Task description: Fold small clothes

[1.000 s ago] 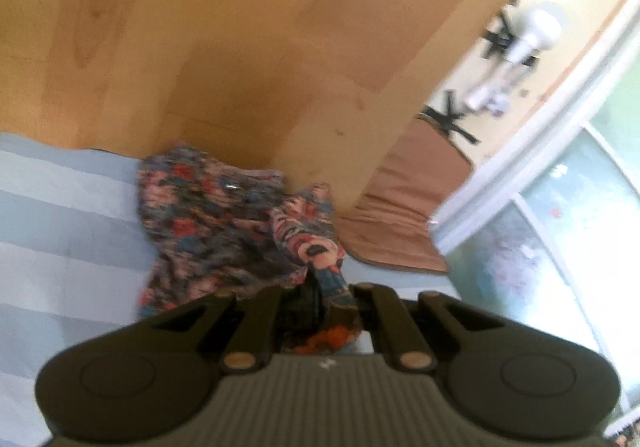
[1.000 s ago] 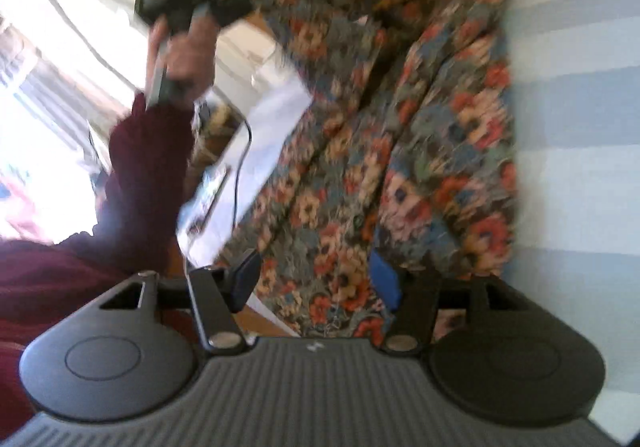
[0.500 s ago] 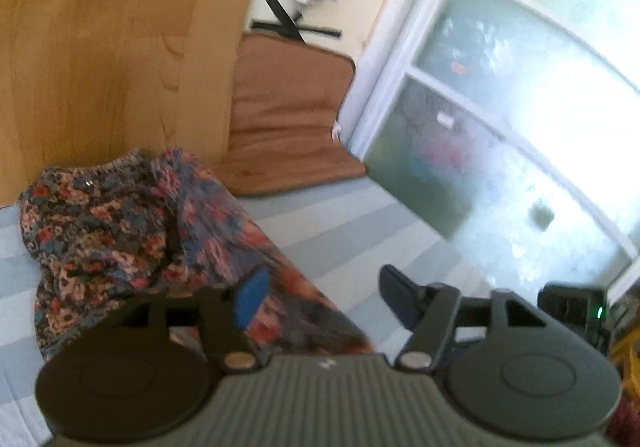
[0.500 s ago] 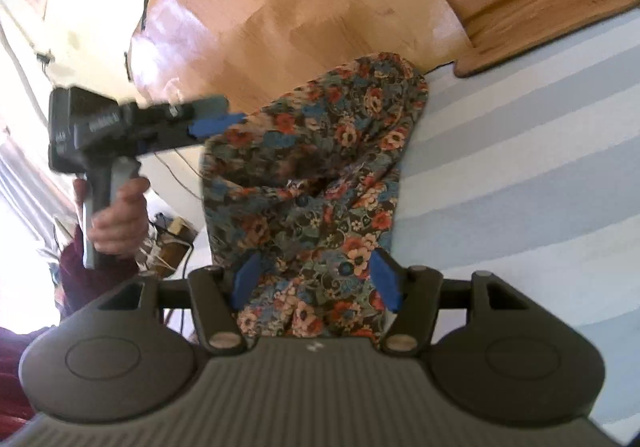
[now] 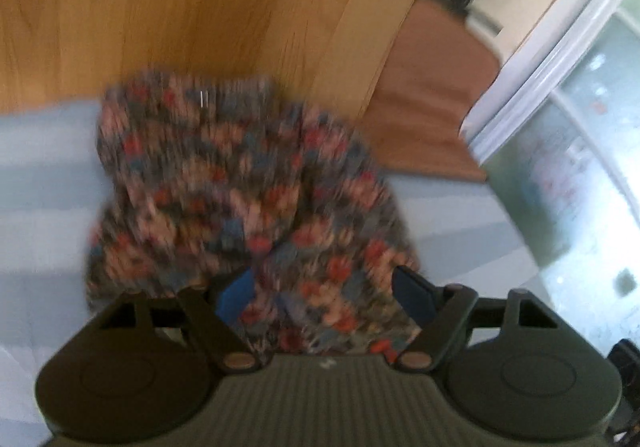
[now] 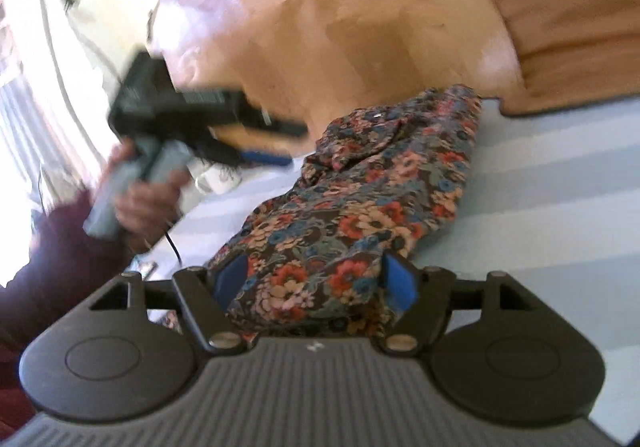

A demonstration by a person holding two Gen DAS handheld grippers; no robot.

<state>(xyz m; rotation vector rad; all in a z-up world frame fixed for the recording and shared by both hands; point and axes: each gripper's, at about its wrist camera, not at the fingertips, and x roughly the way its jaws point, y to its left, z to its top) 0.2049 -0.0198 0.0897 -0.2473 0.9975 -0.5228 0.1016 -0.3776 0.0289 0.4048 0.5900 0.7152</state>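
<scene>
Both claws have just been opening: the left claw (image 5: 324,291) was clamped on the floral garment (image 6: 384,183) earlier. One garment lies bunched on the striped bed (image 6: 540,207) — between both spread claws, right claw (image 6: 316,279) included.

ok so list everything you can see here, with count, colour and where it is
garment: one, dark floral in red, pink and blue, lying rumpled on the sheet, its near end between both tongs
sheet: one, pale blue and white stripes, under the garment
floor: wood, light brown, beyond the sheet
mat: one, brown, on the floor at the sheet's far edge
window: white frame, at right in the left view
mug: one, white, beside the sheet, partly hidden by the hand
sleeve: one, maroon, at left in the right view
hand: one, holding the left tongs' handle
left tongs: black with blue pads, open, over the garment
right tongs: black with blue pads, jaws just opened further, garment between them
</scene>
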